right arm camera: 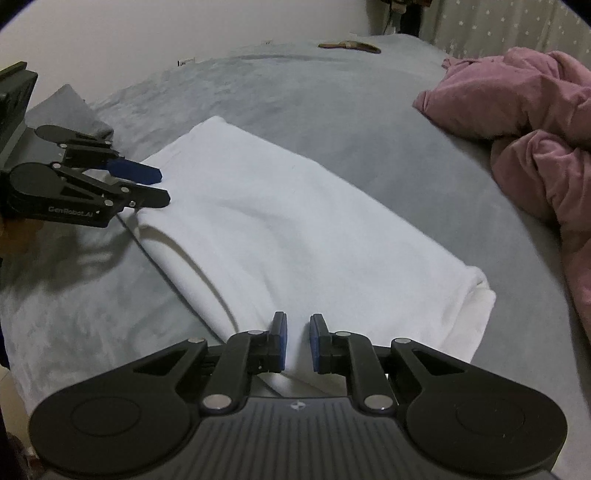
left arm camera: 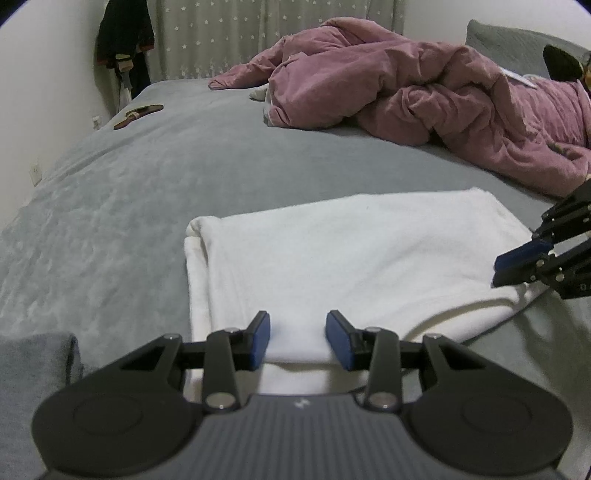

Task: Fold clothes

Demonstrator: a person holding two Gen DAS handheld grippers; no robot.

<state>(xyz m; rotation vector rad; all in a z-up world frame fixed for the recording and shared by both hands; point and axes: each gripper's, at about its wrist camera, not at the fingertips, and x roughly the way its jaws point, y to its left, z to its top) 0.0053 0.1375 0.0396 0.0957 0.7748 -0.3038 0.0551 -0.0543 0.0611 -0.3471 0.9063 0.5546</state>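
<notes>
Nearest the left wrist camera, the left gripper has its fingers spread apart over the near edge of the white garment, a fold of cloth lying between the blue pads but not pinched. In the right wrist view the right gripper hangs over the opposite end of the same garment, its fingers parted by a narrow gap with white cloth showing through; they look released, not clamped on anything.

The white garment lies already folded into a thick oblong on the grey bed, layered edges showing along one long side and at its ends.

Risks, as I judge them: the stack has several loose layers, so a pinch that catches only the top one would peel the fold open when lifted. If the two grippers lift unevenly, the bundle may sag in the middle and skew. The plush bed cover could also be nipped together with the garment.

Farther back, a crumpled pink quilt sits well apart from the garment, so it is unlikely to interfere. A brown flat object lies near the far bed edge, with dark clothing hanging by the wall.

No containers appear in either view
</notes>
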